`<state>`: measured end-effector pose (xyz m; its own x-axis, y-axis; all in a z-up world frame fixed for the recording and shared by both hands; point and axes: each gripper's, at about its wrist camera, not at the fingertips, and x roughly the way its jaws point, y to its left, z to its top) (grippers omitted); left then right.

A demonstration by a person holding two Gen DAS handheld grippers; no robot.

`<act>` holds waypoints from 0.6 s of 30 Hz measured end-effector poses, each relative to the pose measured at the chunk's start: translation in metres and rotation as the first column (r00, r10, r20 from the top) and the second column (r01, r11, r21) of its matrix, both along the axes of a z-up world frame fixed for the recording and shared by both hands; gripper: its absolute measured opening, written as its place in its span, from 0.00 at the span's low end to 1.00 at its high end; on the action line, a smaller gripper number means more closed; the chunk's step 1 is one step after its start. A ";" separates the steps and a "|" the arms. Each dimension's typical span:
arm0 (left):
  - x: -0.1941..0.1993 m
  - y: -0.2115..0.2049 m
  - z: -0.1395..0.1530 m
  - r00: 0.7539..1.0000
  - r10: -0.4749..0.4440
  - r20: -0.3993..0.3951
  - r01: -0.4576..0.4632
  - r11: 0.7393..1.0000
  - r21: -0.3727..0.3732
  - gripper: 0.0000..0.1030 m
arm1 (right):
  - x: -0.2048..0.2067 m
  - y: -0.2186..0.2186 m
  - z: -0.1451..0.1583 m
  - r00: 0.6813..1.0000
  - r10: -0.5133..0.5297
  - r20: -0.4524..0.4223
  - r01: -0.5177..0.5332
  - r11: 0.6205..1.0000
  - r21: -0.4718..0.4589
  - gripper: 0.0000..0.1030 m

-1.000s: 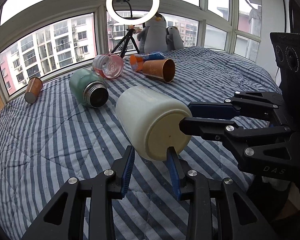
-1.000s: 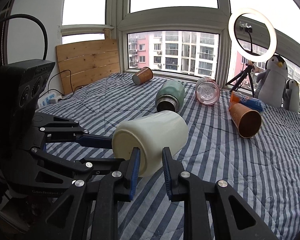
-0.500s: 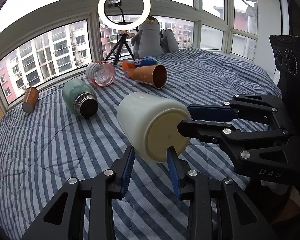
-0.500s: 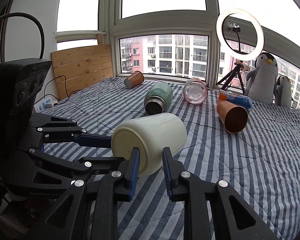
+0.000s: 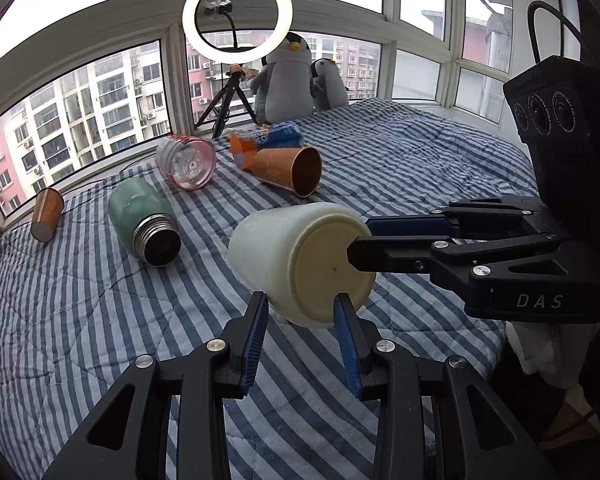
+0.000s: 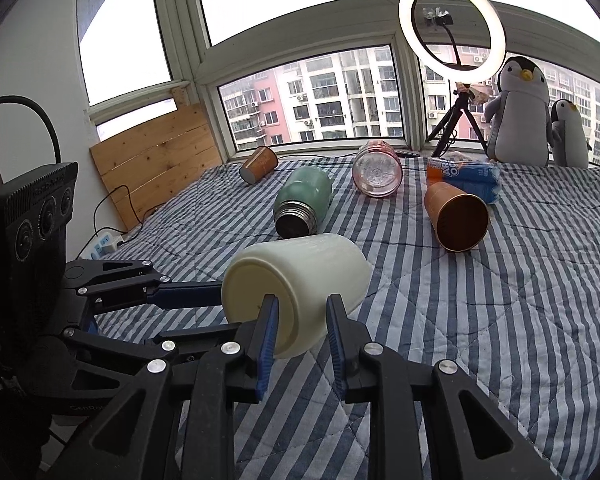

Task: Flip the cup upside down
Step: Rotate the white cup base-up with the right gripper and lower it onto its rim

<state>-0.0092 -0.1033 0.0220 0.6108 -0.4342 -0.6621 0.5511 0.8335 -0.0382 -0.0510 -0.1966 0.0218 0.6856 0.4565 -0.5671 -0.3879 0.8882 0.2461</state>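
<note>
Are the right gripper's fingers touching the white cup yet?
Touching. In the left wrist view, the right gripper has one finger across the white cup's base and the other along its side, with no gap visible.

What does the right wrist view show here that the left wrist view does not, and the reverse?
Only the right wrist view shows the wooden board leaning by the window and the power strip with its cable beside the bed. Only the left wrist view shows the bed's far right side and the corner windows beyond it. Both show the cream cup on its side with both grippers at its base, the green flask, pink bottle, copper cup, small paper cup, ring light and penguins.
</note>
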 end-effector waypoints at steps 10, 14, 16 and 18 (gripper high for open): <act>0.052 -0.008 0.012 0.996 -0.010 -0.090 0.007 0.999 -0.041 0.36 | 0.058 -0.023 0.005 0.987 -0.014 -0.158 0.027 0.996 0.081 0.22; 0.073 -0.002 0.012 0.996 0.004 -0.087 -0.010 0.997 -0.075 0.37 | 0.079 -0.021 0.004 0.986 -0.031 -0.163 0.045 0.996 0.081 0.22; 0.080 0.000 0.013 0.996 0.002 -0.085 -0.011 0.995 -0.102 0.37 | 0.091 -0.020 0.000 0.984 -0.023 -0.174 0.040 0.995 0.096 0.22; 0.083 -0.001 0.012 0.997 0.007 -0.073 -0.015 0.995 -0.099 0.37 | 0.097 -0.018 -0.002 0.985 -0.021 -0.170 0.040 0.993 0.107 0.22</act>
<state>0.0736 -0.1042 0.0338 0.5680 -0.4936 -0.6586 0.5347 0.8296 -0.1607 0.0464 -0.2144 0.0196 0.5992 0.5024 -0.6234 -0.3058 0.8632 0.4018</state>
